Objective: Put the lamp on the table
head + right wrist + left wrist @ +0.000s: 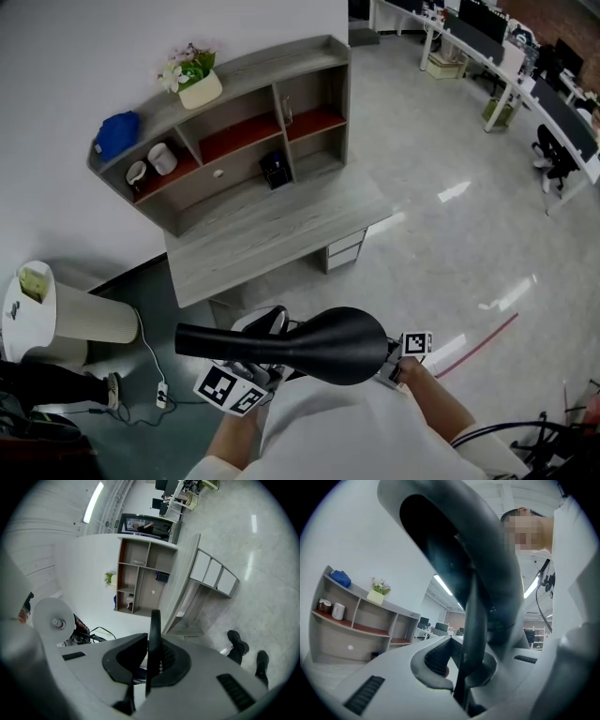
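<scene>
A black lamp with a wide flat disc and a long arm hangs in front of me, held between both grippers. My left gripper is shut on the lamp's slim stem, with the curved black body looming above its jaws. My right gripper is shut on the thin black edge of the lamp. The grey wooden table with a shelf unit on its back stands against the wall, a step ahead of me and well apart from the lamp.
The shelf unit holds a blue cap, a flower pot, mugs and a small dark box. A white round bin and a floor cable lie at the left. Office desks stand far right.
</scene>
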Demonstrator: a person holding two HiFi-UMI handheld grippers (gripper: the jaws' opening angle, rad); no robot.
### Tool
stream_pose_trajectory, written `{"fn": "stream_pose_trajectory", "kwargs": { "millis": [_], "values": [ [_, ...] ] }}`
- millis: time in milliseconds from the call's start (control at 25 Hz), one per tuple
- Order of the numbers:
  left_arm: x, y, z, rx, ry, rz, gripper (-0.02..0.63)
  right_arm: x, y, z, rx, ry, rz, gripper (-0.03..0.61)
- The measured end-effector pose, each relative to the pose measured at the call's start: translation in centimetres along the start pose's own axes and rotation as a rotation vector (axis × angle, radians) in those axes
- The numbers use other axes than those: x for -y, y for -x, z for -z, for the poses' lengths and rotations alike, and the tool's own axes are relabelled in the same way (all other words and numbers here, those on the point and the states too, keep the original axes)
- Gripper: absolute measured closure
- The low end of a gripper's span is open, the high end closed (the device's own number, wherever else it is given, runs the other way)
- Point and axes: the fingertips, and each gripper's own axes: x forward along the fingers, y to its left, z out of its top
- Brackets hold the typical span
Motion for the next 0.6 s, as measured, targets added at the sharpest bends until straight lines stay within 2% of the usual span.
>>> {"fn": "stream_pose_trajectory", "kwargs": {
  "millis": [80,280,400,480,600],
  "values": [
    [-1.9,-0.8,-0.4,0.002,0.004,0.009,0.606,0.2,-1.4,-1.3,0.009,-0.02,0.028,0.556],
    [-6.4,-3.3,-1.9,0.013,0.007,0.034,0.606,-1.0,-5.3,-5.1,0.036,0.004,0.001,0.556],
    [-9.1,-4.9,-2.6,0.016,0.007,0.053,0.606,-0.7,-7.2,-7.2,0.052,-0.003,0.027,0.556],
    [-10.7,-5.8,-3.0,0.017,0.009,0.062,0.605,-1.6,-8.8,-8.7,0.06,0.023,-0.011,0.557],
    [-12.7,-7.2,-3.6,0.015,0.008,0.076,0.605,-1.8,-10.5,-10.6,0.079,0.007,-0.011,0.557]
  ]
}}
